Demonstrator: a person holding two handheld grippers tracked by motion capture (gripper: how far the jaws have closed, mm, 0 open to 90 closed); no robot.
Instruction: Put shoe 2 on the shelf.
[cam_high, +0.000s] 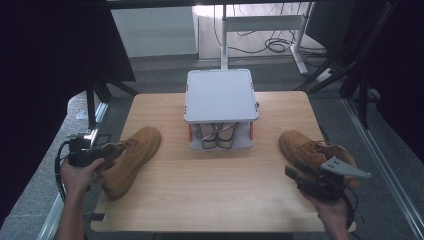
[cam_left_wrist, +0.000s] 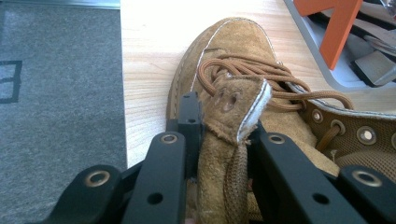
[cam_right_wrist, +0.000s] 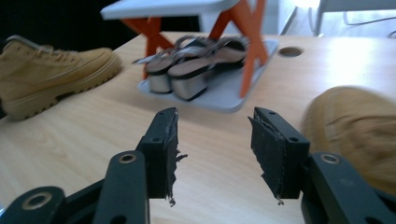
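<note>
A: What's the left gripper (cam_left_wrist: 219, 140) doing?

B: It's clamped on the tongue (cam_left_wrist: 233, 112) of the left boot (cam_high: 131, 159), which lies at the table's (cam_high: 210, 195) near-left edge.

A: And the right gripper (cam_right_wrist: 215, 154)?

B: Jaws spread apart, nothing between them, just beside the right boot (cam_high: 307, 150) at the near right. The shoe rack (cam_high: 220, 95) holding sandals (cam_high: 218, 135) stands far-centre.

Wooden table (cam_high: 220, 170): boots (cam_high: 131, 155), shoe rack (cam_high: 220, 95).
</note>
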